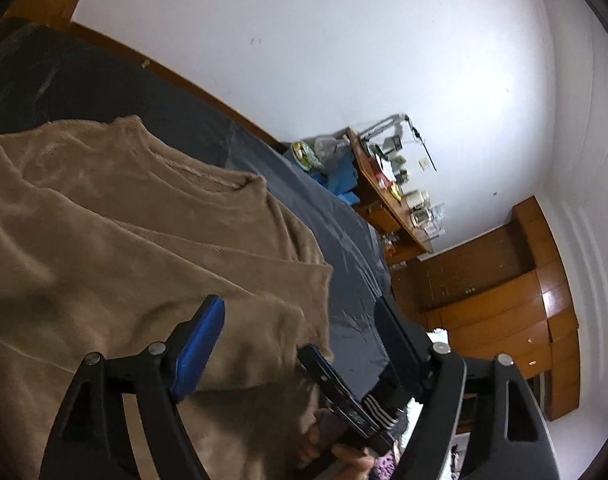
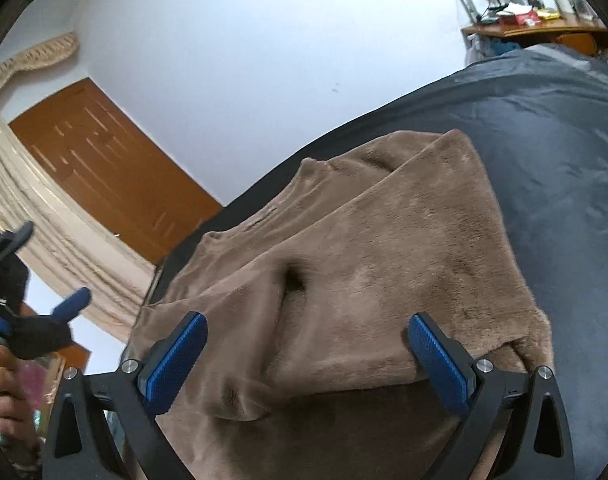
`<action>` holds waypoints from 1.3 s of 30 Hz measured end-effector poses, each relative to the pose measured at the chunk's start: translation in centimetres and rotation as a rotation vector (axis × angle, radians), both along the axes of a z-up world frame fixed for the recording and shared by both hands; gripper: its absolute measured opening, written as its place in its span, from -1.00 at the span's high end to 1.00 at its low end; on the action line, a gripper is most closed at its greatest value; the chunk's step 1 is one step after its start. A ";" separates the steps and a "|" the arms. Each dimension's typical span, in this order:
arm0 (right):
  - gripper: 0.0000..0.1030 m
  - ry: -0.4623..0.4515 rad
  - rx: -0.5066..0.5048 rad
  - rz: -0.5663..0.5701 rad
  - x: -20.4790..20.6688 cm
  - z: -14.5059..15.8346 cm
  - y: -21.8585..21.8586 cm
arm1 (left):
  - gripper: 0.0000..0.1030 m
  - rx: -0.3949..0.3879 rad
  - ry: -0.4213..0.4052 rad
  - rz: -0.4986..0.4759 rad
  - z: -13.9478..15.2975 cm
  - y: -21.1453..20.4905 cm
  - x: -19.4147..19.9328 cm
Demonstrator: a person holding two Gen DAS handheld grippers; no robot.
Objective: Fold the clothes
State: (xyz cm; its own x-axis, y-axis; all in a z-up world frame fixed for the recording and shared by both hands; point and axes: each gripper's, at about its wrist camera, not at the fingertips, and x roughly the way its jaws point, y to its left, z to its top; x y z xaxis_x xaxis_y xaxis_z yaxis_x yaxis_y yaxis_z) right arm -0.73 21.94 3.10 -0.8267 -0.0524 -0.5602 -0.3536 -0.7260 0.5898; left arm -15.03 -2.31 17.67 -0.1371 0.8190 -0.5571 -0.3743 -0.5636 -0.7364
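My left gripper (image 1: 300,336) has its jaws wide apart and holds nothing. One blue pad (image 1: 200,350) hangs over the brown fleece top (image 1: 116,248); the other finger is out over the dark bed cover (image 1: 335,240). My right gripper (image 2: 305,354) is wide too, with nothing pinched. Both its blue pads sit low over the top's near hem.

There is one top. It lies folded over itself near my edge of the bed, with its neck hole pointing to the far edge by the white wall (image 1: 343,40). The bed cover is bare past the top, toward the far corner by the wooden desk (image 2: 543,32).

Both grippers tip down at the bed. In the right wrist view my left gripper sits off the bed's left side, with a hand (image 2: 4,392) under it. In the left wrist view a hand (image 1: 351,462) grips the right tool's black handle.

I count two grippers, two hands, one top, one bed.
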 end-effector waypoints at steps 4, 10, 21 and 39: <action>-0.98 0.008 -0.041 0.072 -1.0 -0.4 -0.8 | -0.57 -0.079 0.085 0.066 -1.4 -2.5 -0.6; -0.98 0.046 -0.073 -0.025 0.4 -0.5 1.0 | -0.57 -0.173 0.106 0.276 -5.3 -9.2 -1.8; -0.98 0.002 0.007 0.005 0.3 -1.0 0.6 | -0.57 -0.200 0.031 0.524 -9.8 -20.4 -4.6; -0.98 0.049 0.168 0.034 0.0 0.2 -1.2 | -0.58 -0.172 0.095 0.369 -14.6 -18.1 -3.6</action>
State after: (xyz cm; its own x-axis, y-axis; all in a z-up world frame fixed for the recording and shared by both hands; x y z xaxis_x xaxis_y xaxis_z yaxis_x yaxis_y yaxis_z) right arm -0.72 20.78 3.33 -0.8526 0.0104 -0.5225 -0.3010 -0.8270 0.4748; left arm -18.62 -20.43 3.09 -0.4618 0.6012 -0.6522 -0.1859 -0.7845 -0.5916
